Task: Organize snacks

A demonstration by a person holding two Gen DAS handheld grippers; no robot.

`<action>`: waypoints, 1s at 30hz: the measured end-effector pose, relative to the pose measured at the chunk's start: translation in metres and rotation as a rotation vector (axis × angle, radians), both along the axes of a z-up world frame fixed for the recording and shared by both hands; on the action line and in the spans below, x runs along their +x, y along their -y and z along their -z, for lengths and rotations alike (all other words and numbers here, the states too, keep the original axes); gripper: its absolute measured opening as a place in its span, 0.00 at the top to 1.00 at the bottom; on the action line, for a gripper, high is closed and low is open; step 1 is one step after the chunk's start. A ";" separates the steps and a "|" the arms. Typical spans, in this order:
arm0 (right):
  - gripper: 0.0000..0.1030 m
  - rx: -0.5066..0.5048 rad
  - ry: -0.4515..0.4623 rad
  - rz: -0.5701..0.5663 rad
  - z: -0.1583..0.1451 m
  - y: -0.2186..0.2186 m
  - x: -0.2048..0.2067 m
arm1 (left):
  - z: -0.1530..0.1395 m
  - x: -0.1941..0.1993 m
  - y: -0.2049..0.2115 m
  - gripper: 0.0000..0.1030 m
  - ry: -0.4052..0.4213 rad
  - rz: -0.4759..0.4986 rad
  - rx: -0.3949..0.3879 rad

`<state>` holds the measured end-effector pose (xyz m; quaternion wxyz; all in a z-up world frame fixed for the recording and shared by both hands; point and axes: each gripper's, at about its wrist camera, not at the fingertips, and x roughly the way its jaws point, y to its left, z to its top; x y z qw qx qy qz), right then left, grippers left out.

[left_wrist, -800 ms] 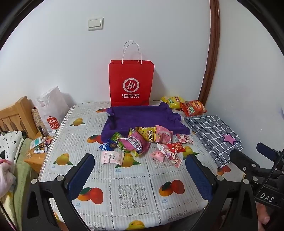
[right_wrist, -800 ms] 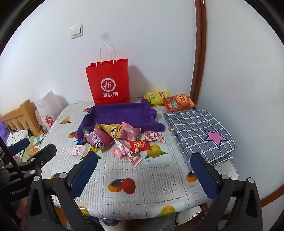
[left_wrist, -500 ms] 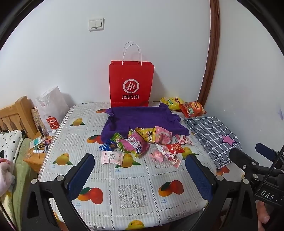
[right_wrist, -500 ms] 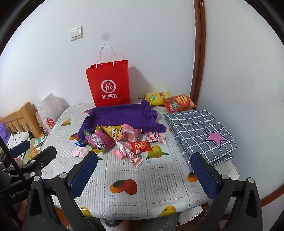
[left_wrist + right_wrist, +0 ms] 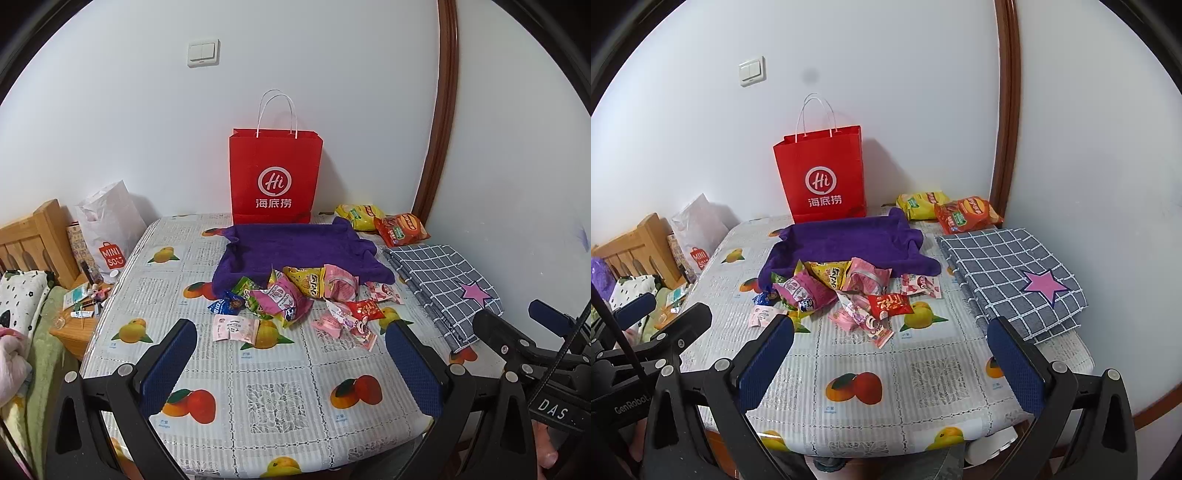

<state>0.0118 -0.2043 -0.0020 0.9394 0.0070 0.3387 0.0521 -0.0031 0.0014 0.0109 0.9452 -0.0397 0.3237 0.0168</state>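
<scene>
You held both tongs, left and right, spread wide and empty at frame bottom, the snack pile mid-frame on the desk untouched; reaching in likely came next.

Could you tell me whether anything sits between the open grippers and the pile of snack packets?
Nothing visible does: only bare tablecloth lies between the right gripper, the left gripper and the snack pile.

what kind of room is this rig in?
Probably a home bedroom: a wooden bed frame with bedding beside a table in a fruit-print cover, a Miniso shopping bag against the wall.
</scene>
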 end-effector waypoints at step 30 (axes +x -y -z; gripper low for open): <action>0.00 0.022 0.016 0.001 0.000 0.005 -0.008 | 0.005 -0.001 -0.002 0.00 0.006 -0.007 0.000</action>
